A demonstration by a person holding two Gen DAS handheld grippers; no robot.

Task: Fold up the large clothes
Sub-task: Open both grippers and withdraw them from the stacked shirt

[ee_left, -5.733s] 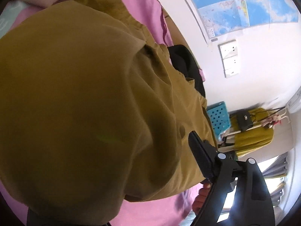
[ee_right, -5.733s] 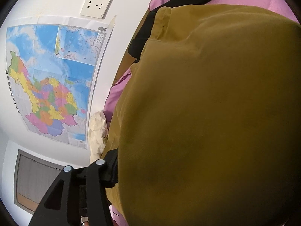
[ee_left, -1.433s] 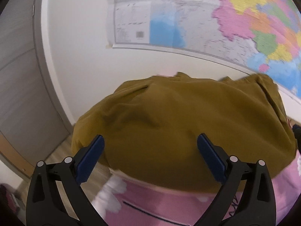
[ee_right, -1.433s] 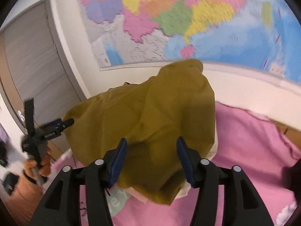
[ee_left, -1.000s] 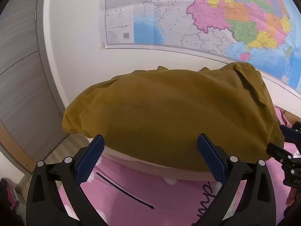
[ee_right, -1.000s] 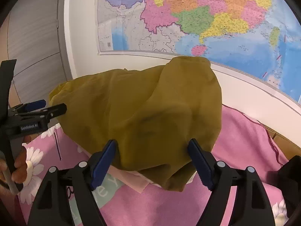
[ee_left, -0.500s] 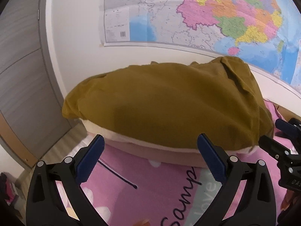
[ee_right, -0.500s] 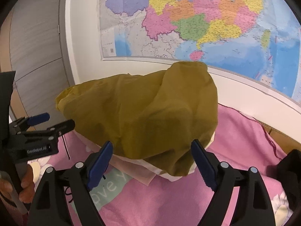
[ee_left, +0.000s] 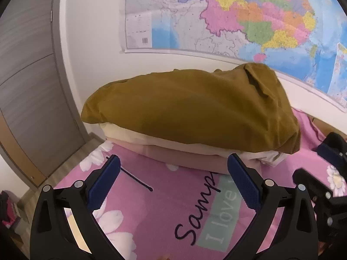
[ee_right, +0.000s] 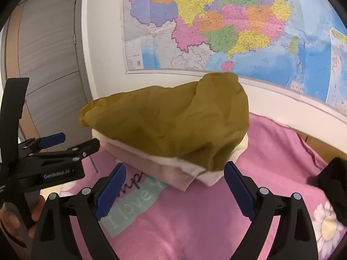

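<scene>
A folded mustard-brown garment (ee_left: 190,108) lies on top of a stack of folded clothes, a cream one (ee_left: 151,139) and a beige-pink one (ee_left: 184,156) under it, on the pink bed cover (ee_left: 173,205). It also shows in the right wrist view (ee_right: 173,125). My left gripper (ee_left: 173,179) is open and empty, a little in front of the stack. My right gripper (ee_right: 175,186) is open and empty, close to the stack's near corner. The left gripper also shows in the right wrist view (ee_right: 71,144).
A large coloured wall map (ee_left: 238,17) hangs behind the stack. A grey wardrobe door (ee_left: 28,75) stands at the left. A dark garment (ee_right: 334,179) lies at the right on the bed. The cover's printed words (ee_left: 216,205) are in front of the stack.
Both grippers let go of the mustard garment, which now rests on the stack, and have drawn back from it over the last second. Both stay open.
</scene>
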